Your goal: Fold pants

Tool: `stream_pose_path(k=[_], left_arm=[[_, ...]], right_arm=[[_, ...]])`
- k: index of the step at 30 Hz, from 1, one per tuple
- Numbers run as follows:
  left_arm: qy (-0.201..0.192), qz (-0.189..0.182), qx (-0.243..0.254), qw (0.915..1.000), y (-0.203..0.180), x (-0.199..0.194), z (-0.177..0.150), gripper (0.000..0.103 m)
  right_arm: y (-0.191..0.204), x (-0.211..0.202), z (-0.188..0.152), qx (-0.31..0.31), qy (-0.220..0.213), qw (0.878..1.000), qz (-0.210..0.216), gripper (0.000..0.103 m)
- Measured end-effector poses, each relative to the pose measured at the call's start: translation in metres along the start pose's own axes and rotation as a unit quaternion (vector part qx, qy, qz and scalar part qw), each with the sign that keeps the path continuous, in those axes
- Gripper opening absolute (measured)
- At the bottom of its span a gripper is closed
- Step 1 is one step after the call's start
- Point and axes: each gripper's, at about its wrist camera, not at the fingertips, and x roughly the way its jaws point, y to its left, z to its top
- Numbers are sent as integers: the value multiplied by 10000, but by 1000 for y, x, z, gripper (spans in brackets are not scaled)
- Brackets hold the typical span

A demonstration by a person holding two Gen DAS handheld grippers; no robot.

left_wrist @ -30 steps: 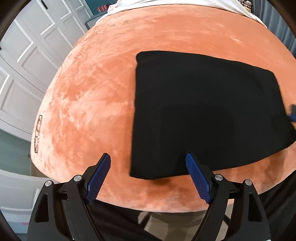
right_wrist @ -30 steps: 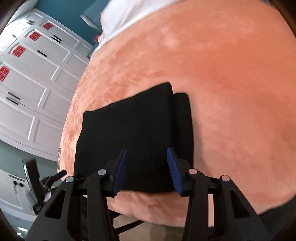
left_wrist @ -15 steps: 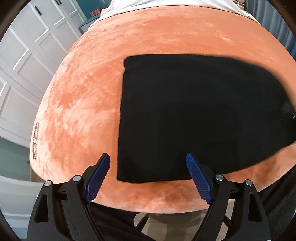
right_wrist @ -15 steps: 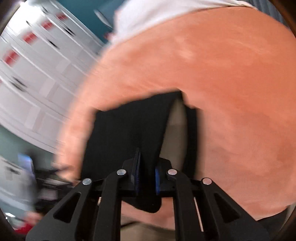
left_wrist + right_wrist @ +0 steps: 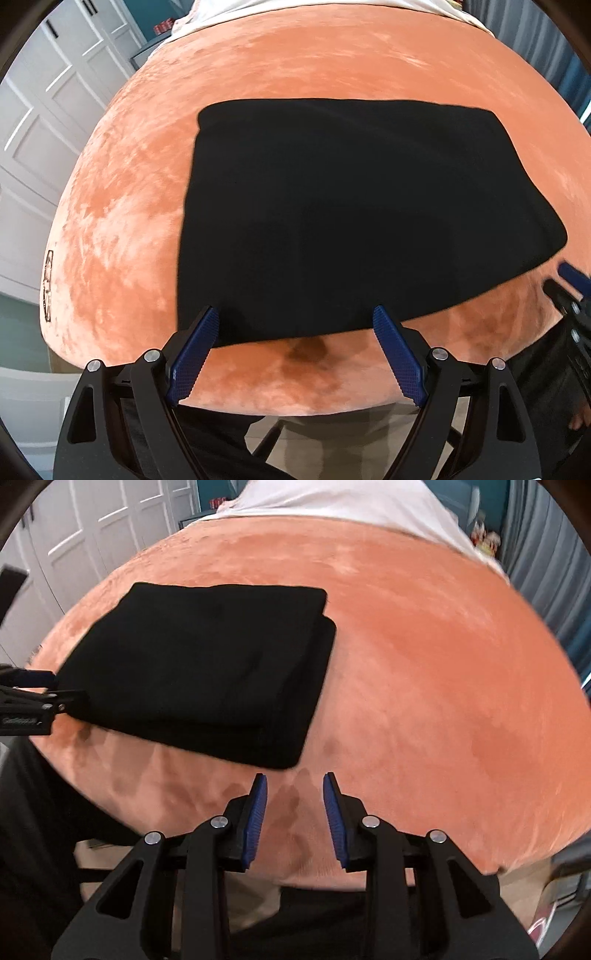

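The black pants lie folded into a flat rectangle on an orange plush bed cover. In the right wrist view the pants show stacked layers, with a lower layer sticking out at the right edge. My left gripper is open wide and empty, its blue pads at the pants' near edge. My right gripper is open and empty, just off the pants' near right corner, over bare cover. Each gripper shows at the edge of the other's view.
White panelled wardrobe doors stand to the left of the bed. A white sheet covers the far end of the bed. Grey curtains hang at the right. The bed's near edge drops to the floor below the grippers.
My right gripper was shut on the pants' edge half a second ago; it has let go, opened and drawn back to the right. The pants now lie flat. The left gripper stayed open.
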Motion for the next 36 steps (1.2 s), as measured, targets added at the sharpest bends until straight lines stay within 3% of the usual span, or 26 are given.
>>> stream_pose_path(k=[5,8,9,12,16,17,21,22,25,27,29,31,36], left_arm=[[-71,11,58,10000,-4,-1,-3,83],[-108,24,19,9999,-1,-2,-5,83],[-129,25,9,9999,-1,-3,-6,83],[-82,-24,-75,9999,2,0,-7,83],[-110,55,-67,9999,8,-2,-7,83],[-129,52,-104,9998,10,-2,-8,83],[-100,18,-189,9998,11,0,-9,83],[-105,27,-181,9998,11,0,-8,83],[-108,59,-146,9998,12,-2,-10,83],[-106,77,-149,9998,14,-6,-13,83],[-160,62,-166,9997,19,-9,-16,85],[-167,97,-197,9996,22,-8,-16,86],[-67,-12,-356,9993,25,-1,-12,86]], right_arm=[[-5,47,15,127,165,9996,-180,36],[-25,26,22,719,-101,9974,6,37],[-34,22,19,1016,-165,9946,110,42],[-38,53,2,1031,406,9938,4,49],[-40,12,6,1490,-41,9887,153,49],[-41,-4,9,1660,-230,9852,368,47],[-29,-28,37,1625,-557,9765,1303,12],[-23,-26,45,1544,-581,9755,1453,8],[-8,7,54,1237,-280,9822,1383,6],[-25,43,35,1325,171,9852,1075,0],[-45,47,24,1939,138,9694,1499,0],[-44,29,35,1950,111,9715,1341,1],[-14,3,107,1352,-382,9758,1677,3]])
